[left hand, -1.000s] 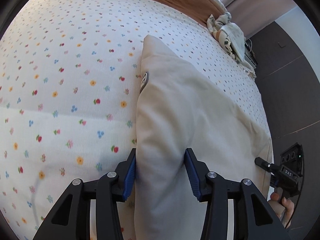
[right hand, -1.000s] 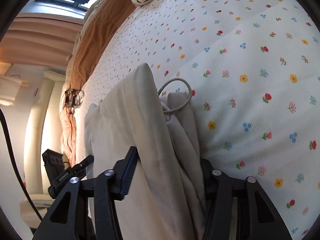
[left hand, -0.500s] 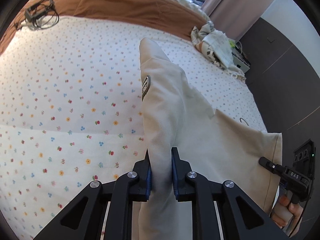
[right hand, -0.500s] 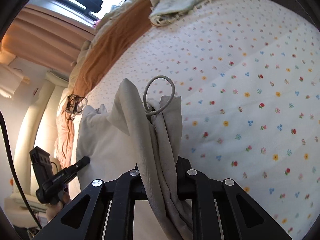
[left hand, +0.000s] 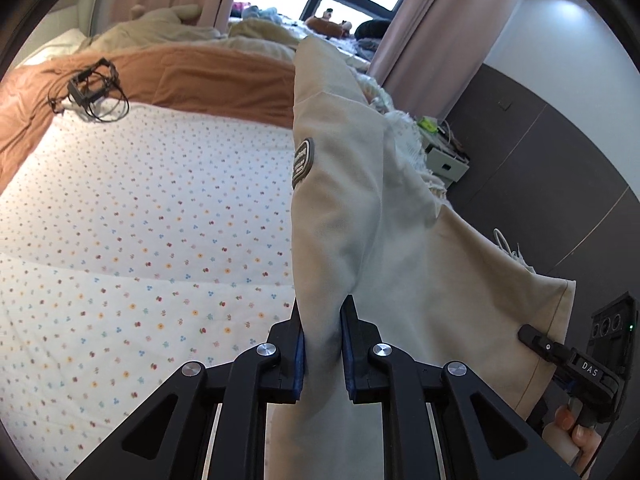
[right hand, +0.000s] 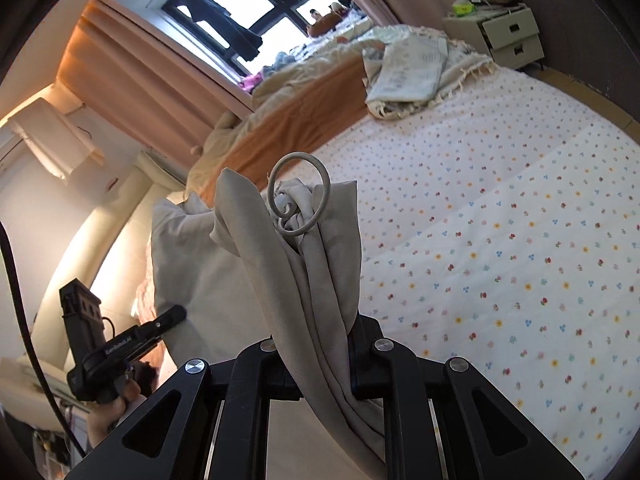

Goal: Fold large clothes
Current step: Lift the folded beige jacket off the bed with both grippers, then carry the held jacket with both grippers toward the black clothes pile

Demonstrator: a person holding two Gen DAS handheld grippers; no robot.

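**Beige garment held up over a bed by two grippers**

A large beige cotton garment [left hand: 384, 240] hangs in the air above a bed, stretched between two handheld black grippers. An oval brown sewn-on patch [left hand: 303, 162] sits on the fabric in the left wrist view. In the right wrist view the same garment [right hand: 316, 280] is bunched into thick vertical folds, and a pale grey drawstring cord [right hand: 298, 200] curls in a loop at the top of the bunch.

The left gripper [left hand: 323, 344] is clenched on a fold of the garment, its blue-padded fingers [left hand: 299, 354] pressing the cloth from both sides. The right gripper [right hand: 320, 364] is likewise clamped on the gathered fabric, which fills the space between its fingers and spills out below them. Each gripper also appears at the edge of the other camera's view, with the person's fingers wrapped around its handle.

Below the garment lies a white bedsheet printed with small coloured flowers [left hand: 140, 220]. Farther back, a rust-orange blanket [left hand: 200, 76] runs across the bed, with a tangle of black cable and a small black device [left hand: 90, 90] on it near the sheet. A crumpled pale fringed cloth [right hand: 416, 72] rests at the sheet's far side. Beyond it stand a small cream bedside drawer unit [right hand: 508, 36], pink curtains [right hand: 132, 84] and a bright window [right hand: 240, 12].
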